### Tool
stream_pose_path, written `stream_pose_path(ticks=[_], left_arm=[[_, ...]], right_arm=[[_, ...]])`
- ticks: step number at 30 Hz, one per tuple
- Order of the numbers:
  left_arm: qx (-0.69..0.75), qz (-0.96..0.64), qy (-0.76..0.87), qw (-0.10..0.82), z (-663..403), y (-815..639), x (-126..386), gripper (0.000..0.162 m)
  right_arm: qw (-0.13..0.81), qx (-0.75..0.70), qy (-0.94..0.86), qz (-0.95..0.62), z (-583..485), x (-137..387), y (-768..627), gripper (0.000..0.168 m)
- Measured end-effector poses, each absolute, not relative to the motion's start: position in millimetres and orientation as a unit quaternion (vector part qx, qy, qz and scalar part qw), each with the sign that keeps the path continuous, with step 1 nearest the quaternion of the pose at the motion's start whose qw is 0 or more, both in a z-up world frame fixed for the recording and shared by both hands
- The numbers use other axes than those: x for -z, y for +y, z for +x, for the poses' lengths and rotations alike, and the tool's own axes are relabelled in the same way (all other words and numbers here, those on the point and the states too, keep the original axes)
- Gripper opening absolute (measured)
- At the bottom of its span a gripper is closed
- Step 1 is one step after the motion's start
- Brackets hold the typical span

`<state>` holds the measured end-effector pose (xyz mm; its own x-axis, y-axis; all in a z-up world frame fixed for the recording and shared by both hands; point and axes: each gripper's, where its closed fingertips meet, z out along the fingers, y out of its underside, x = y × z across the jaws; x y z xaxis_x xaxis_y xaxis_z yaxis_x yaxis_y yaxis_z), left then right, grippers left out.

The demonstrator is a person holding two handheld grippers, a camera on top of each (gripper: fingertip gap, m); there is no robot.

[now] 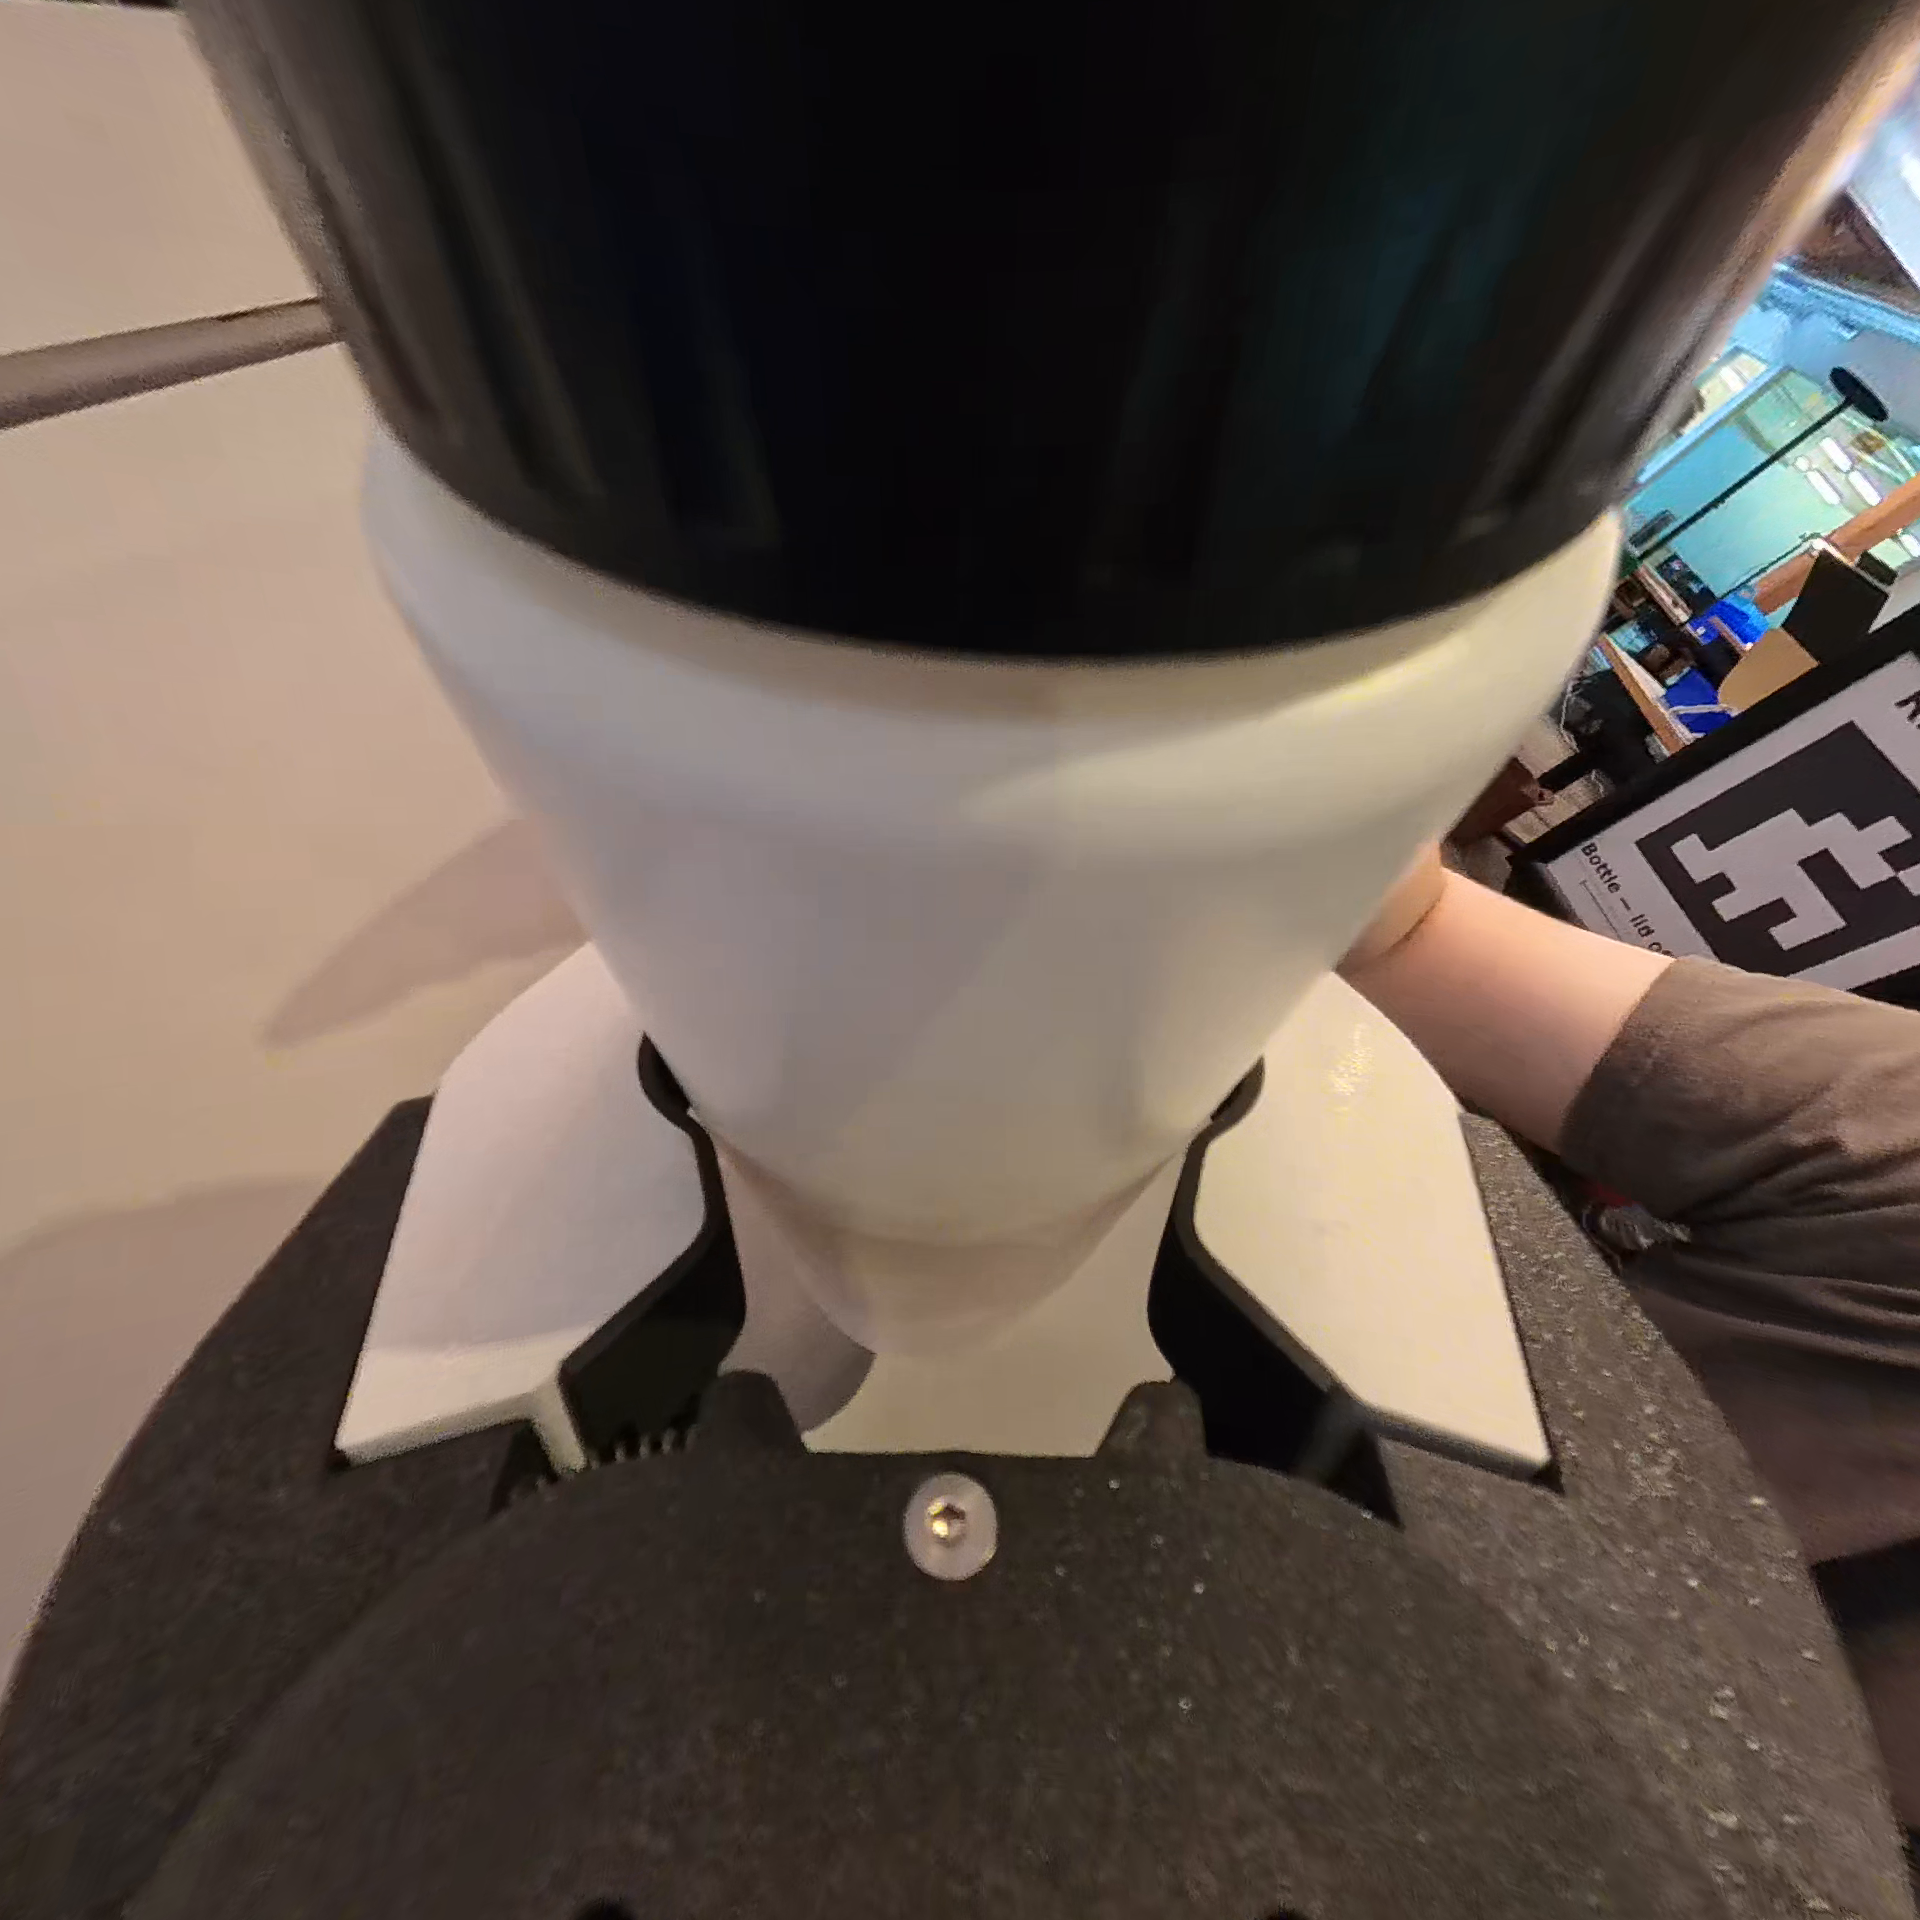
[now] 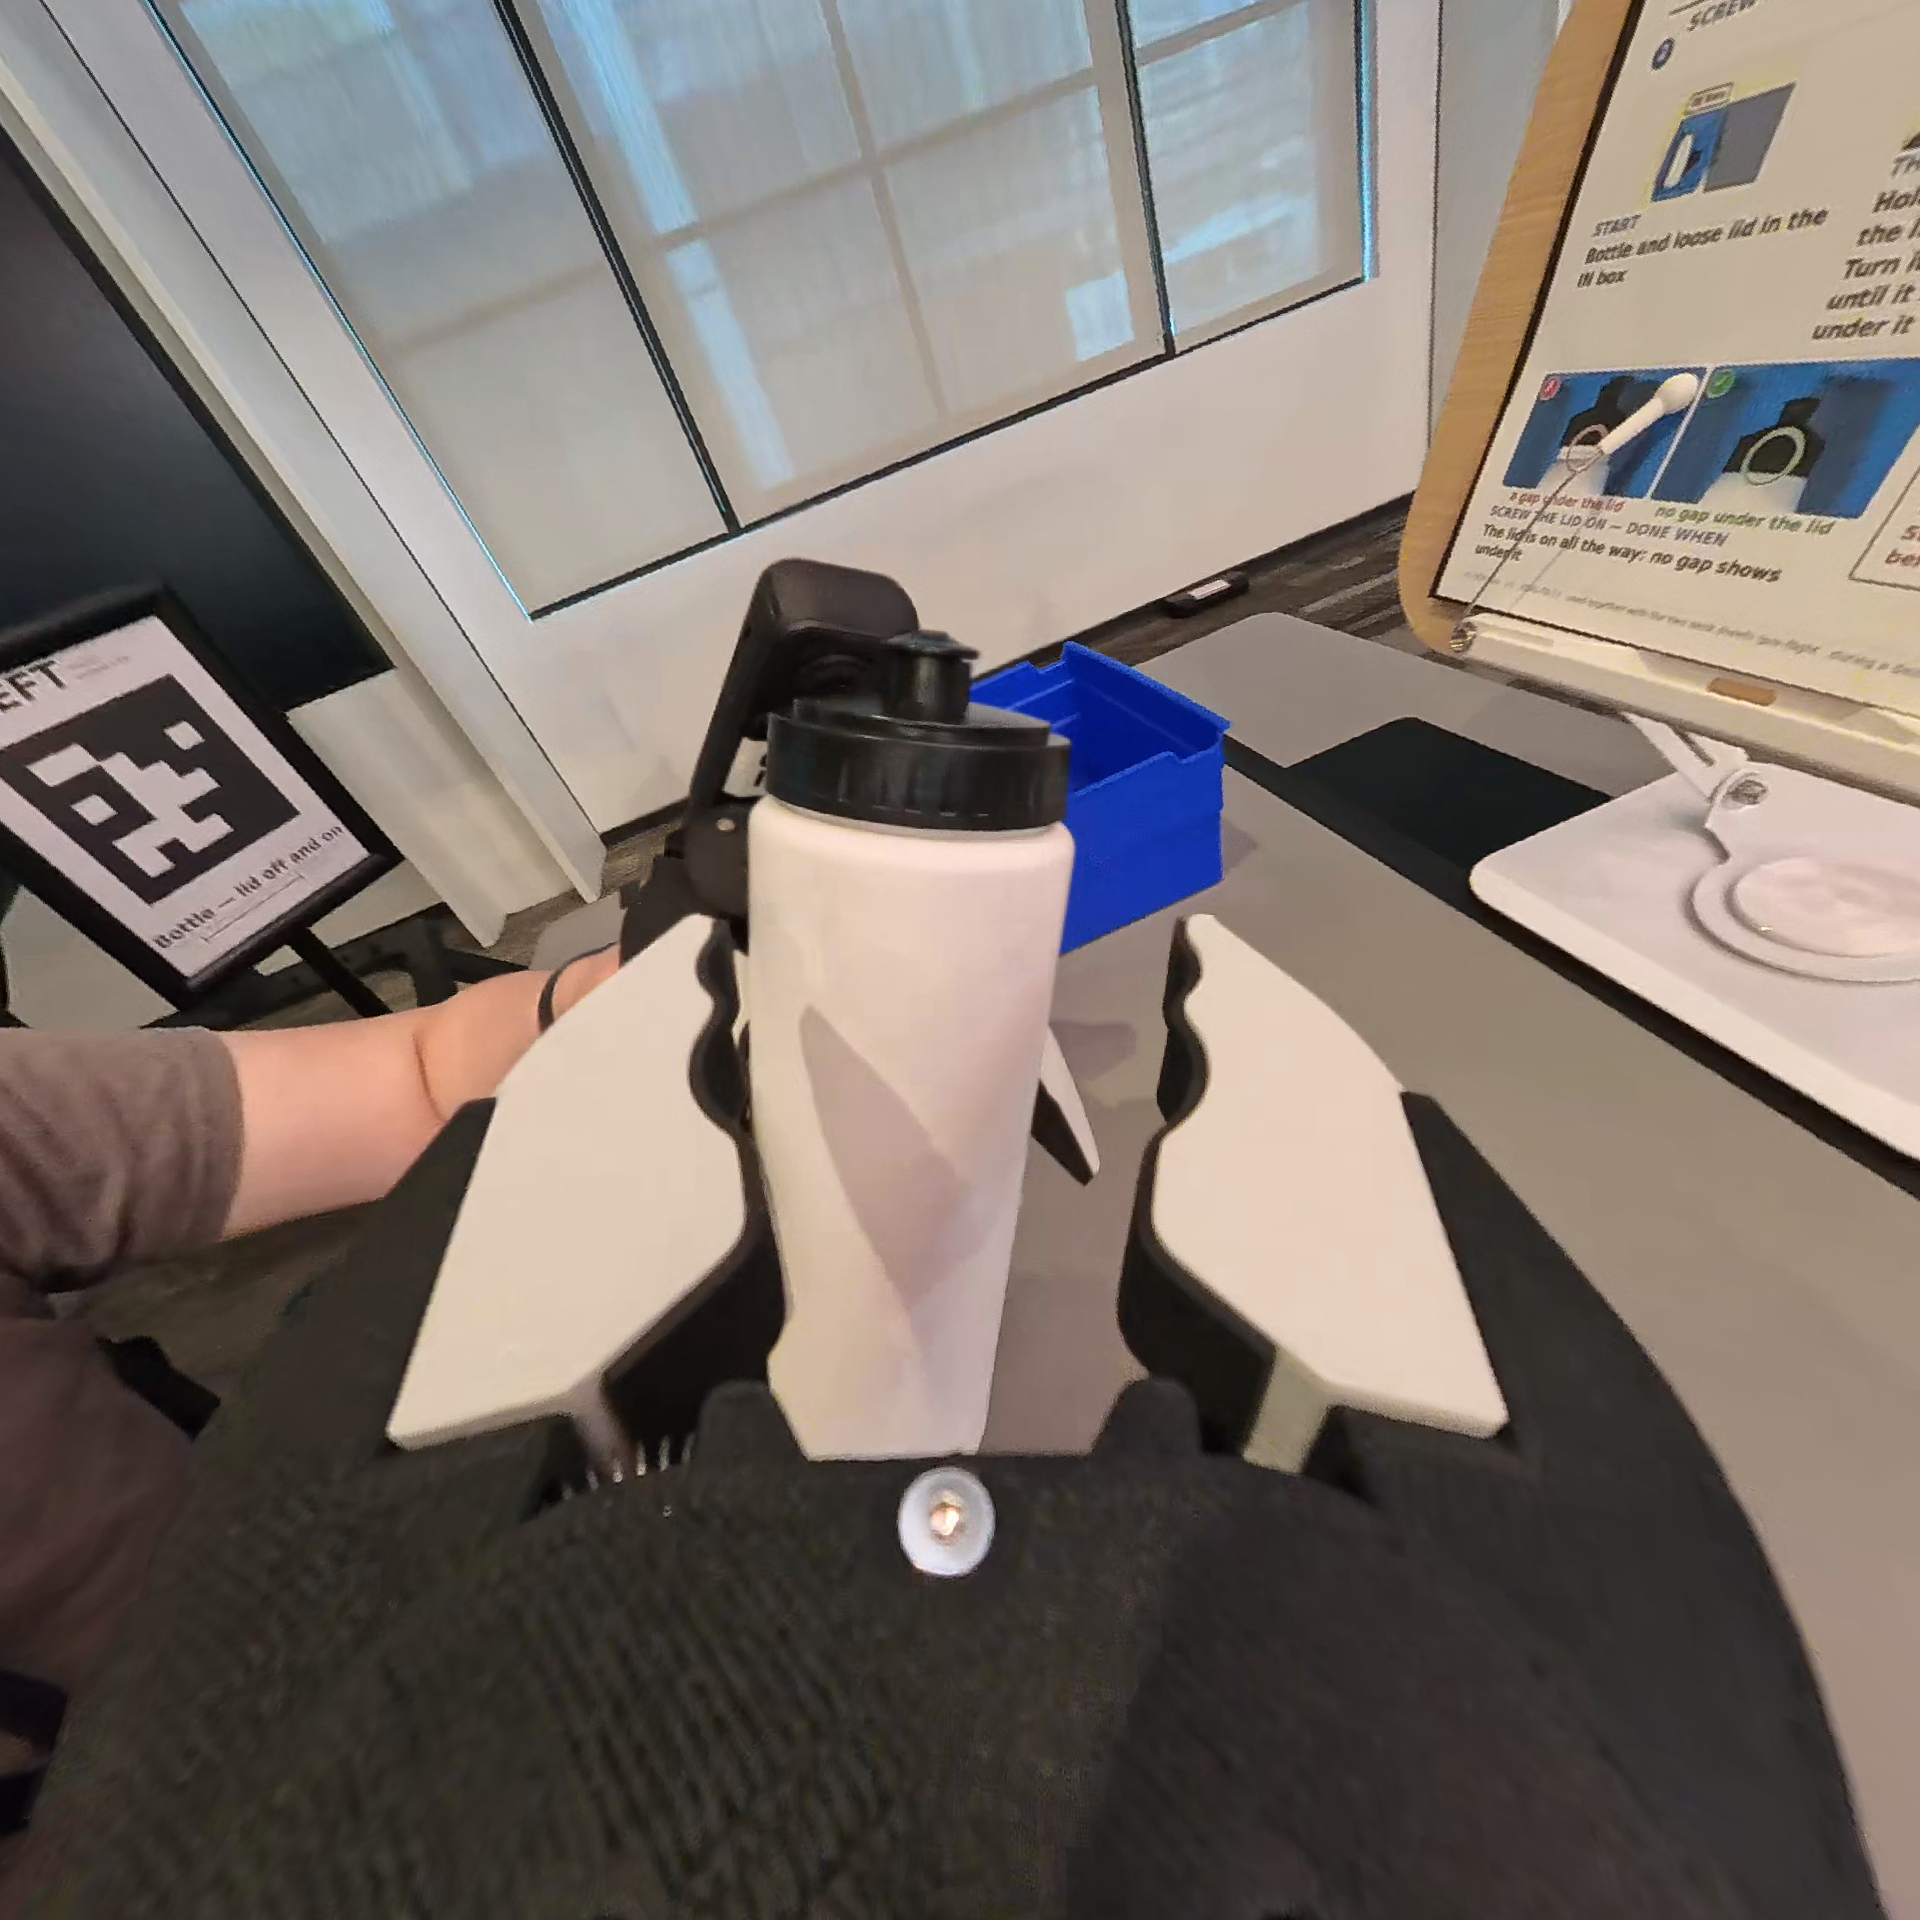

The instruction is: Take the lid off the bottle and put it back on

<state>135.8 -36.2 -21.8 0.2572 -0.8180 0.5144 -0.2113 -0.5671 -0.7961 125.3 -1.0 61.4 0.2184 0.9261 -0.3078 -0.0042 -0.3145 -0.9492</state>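
White bottle [image 2: 894,1091] held upright above the grey worktop [image 2: 1558,1195], black ribbed lid [image 2: 920,774] seated on its neck with spout cap on top. Left hand-held gripper [image 1: 951,1174] clamped on the lower body of the bottle [image 1: 935,883], pads pressed against both sides, lid [image 1: 987,312] filling the top of the left wrist view. Seen from the right wrist view, that same gripper behind and left of the bottle, a person's hand [image 2: 457,1060] on it. Right hand-held gripper [image 2: 940,1049] spread wide, nothing held; left finger [image 2: 582,1195] just beside the bottle wall, right finger [image 2: 1309,1195] clearly apart from it. Blue bin [image 2: 1132,790] behind the bottle on the worktop, instruction sheet on a stand [image 2: 1683,343] to the right, framed marker sign [image 2: 166,800] to the left. Judged step: bottle steadied, lid not yet gripped; whether this is before unscrewing or after refitting cannot be told, and no gap under the lid is clear at this angle. Next move likely calls for raising the right gripper to lid height, centring both fingers around the ribbed rim, closing firmly, then twisting while the left keeps the body from turning.
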Motion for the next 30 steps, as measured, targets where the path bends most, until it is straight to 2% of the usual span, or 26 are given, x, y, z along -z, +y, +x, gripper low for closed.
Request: stream_pose_path(ticks=[9,15,22,30], left_arm=[[0.447,-0.711,0.405,0.361,137,-40,13,0.099],[0.437,-0.691,0.432,0.380,138,-48,4,0.099],[0.439,-0.669,0.444,0.404,137,-48,-3,0.100],[0.453,-0.659,0.407,0.440,128,-39,-17,0.108]], right_arm=[[0.383,-0.513,-0.456,-0.618,101,-36,-34,0.087],[0.355,-0.535,-0.471,-0.605,87,-26,-47,0.084],[0.383,-0.525,-0.475,-0.594,87,-33,-47,0.081],[0.440,-0.509,-0.399,-0.623,140,-76,-14,0.081]])
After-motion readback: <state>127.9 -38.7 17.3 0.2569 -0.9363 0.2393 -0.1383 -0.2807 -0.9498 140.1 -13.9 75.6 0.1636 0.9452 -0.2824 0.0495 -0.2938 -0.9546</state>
